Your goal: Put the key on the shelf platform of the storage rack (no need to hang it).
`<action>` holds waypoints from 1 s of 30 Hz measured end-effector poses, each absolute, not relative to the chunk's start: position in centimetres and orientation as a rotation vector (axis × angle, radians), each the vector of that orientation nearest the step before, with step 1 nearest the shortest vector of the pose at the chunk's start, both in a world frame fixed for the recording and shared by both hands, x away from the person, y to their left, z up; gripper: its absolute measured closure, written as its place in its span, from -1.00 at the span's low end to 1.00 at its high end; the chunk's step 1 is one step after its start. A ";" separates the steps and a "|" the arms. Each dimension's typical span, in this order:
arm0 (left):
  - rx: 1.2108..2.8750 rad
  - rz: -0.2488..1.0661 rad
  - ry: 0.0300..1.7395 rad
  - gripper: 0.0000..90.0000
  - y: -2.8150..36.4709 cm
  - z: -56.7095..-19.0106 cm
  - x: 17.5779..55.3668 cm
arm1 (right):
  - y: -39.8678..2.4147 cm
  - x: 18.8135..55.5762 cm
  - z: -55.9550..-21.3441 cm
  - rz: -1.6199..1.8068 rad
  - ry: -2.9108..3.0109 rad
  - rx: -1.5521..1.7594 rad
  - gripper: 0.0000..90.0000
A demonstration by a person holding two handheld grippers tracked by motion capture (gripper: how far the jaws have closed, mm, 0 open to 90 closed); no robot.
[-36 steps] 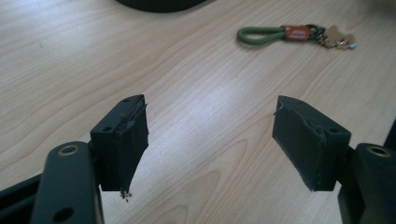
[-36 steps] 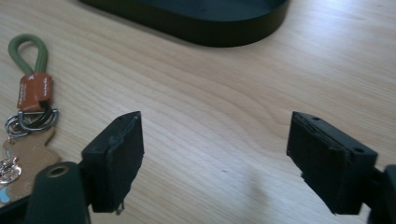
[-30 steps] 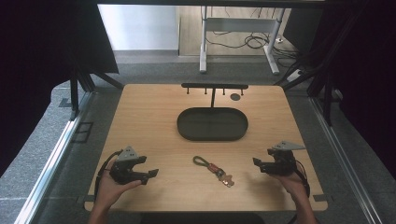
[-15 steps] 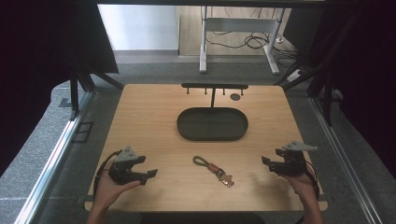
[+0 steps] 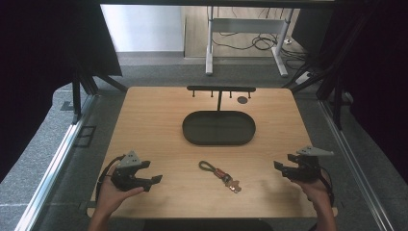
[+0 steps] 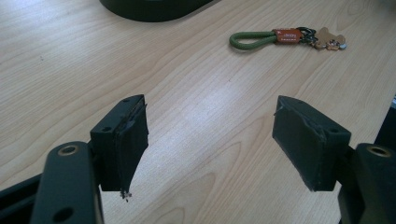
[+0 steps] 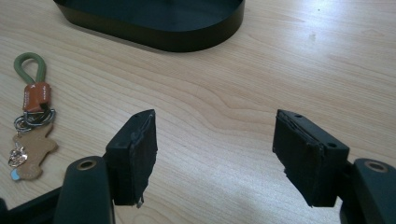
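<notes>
While a person's two hands rest at the near edge of a wooden table (image 5: 144, 125), the high view shows the left gripper (image 5: 153, 179) and the right gripper (image 5: 280, 166) facing each other across a keychain (image 5: 220, 174) that lies flat between them, apart from both. A black oval tray (image 5: 219, 128) sits beyond the keychain, and a black rack with short pegs (image 5: 220, 89) stands at the far edge beside a small dark disc (image 5: 242, 99). Against the frames from a second and half a second ago, the right gripper has drawn back toward the table's right edge, while the left gripper, keychain and tray lie where they were.

In the left gripper view, the left gripper (image 6: 210, 140) has its jaws spread wide over bare wood, holding nothing. The keychain (image 6: 287, 37) lies ahead and to the right: a green cord loop, an orange tab with pale lettering too small to read, metal rings and a tan bear-shaped charm. The tray's (image 6: 149, 10) rim crosses the top.

In the right gripper view, the right gripper (image 7: 215, 149) is likewise wide open and empty. The keychain (image 7: 32, 116) lies at the left, loop farthest away and charm nearest, its orange tab showing no legible writing. The tray (image 7: 187, 37) runs along the top
</notes>
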State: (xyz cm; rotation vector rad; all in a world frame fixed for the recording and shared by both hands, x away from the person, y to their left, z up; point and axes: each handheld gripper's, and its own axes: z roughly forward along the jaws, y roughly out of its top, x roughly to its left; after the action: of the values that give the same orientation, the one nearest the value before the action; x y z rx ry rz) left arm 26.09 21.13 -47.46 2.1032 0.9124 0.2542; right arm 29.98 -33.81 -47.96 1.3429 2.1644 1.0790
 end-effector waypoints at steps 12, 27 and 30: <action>2.100 0.234 0.899 -0.40 20.8 -47.3 26.2 | -32.3 31.7 -44.7 1.093 2.296 1.259 -0.18; 2.113 0.229 0.887 -0.40 20.4 -47.6 26.4 | -29.4 33.0 -42.2 1.027 2.476 1.129 -0.16; 2.115 0.227 0.886 -0.40 20.3 -47.6 26.4 | -28.3 33.3 -41.7 1.002 2.542 1.082 -0.14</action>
State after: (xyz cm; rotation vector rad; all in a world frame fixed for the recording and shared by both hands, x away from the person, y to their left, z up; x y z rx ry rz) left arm 26.41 20.31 -47.63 2.1151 0.8862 0.2268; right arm 33.32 -28.26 -41.65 1.0824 2.5423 1.0023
